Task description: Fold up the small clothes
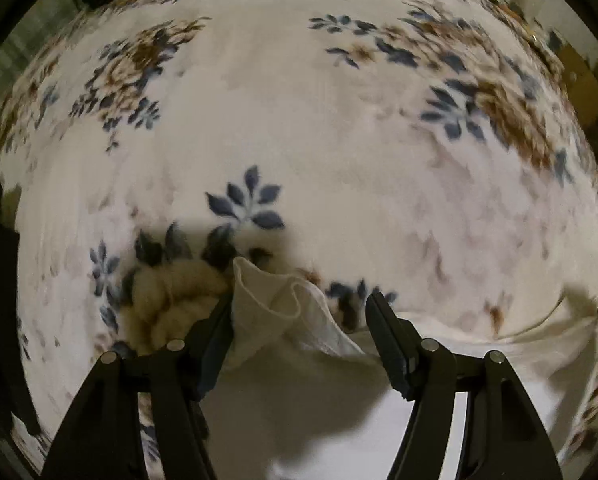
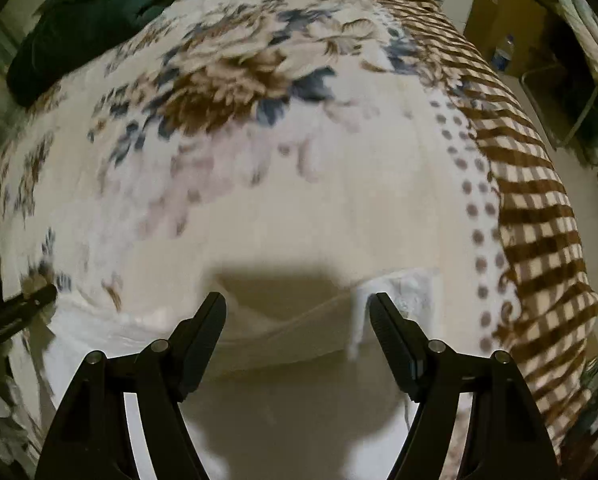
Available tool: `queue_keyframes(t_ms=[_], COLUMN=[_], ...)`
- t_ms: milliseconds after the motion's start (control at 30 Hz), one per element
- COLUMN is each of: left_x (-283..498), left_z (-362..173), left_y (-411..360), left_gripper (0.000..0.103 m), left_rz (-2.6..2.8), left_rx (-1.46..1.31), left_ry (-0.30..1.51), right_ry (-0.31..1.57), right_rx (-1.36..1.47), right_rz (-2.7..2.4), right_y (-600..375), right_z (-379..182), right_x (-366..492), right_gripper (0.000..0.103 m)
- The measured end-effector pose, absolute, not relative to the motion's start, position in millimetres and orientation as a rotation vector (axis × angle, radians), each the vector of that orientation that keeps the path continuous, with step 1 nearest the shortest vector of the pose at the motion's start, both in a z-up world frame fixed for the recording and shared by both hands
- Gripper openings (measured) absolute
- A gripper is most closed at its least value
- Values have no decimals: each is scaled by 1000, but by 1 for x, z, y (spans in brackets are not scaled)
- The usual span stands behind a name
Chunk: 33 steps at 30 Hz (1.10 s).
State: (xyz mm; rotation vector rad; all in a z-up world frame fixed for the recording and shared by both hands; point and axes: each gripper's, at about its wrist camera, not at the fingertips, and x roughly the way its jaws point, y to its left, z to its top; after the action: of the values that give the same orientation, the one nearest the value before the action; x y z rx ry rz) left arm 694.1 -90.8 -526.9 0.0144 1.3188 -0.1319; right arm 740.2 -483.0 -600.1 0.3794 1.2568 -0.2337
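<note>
A white garment lies spread on the floral blanket under both grippers. One of its corners stands up in a crumpled fold between the fingers of my left gripper. It leans on the left finger while the right finger stays apart from it, so the jaws are open. My right gripper hangs open over the garment's flat far edge, nothing between its pads. A small white flap sticks out beside its right finger.
The blanket's brown checked border drops off at the right. A dark green cloth lies at the far left of the bed. Beyond the bed are a water bottle, a cardboard box and a metal frame.
</note>
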Motion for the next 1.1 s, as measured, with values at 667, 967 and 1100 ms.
queue_keyframes(t_ms=[667, 967, 1100], left_x=[509, 457, 462], left_z=[-507, -570, -564], left_y=[54, 21, 8], left_gripper=[64, 63, 32], left_rz=[-7, -27, -16], left_rx=[-516, -844, -731], left_ry=[1373, 1486, 1455], right_ry=[1283, 1242, 1184], right_rx=[870, 1367, 1414], right_rz=[-245, -195, -219], right_y=[-516, -482, -474], right_z=[-592, -676, -689], right_x=[517, 443, 442], right_gripper=[82, 82, 58])
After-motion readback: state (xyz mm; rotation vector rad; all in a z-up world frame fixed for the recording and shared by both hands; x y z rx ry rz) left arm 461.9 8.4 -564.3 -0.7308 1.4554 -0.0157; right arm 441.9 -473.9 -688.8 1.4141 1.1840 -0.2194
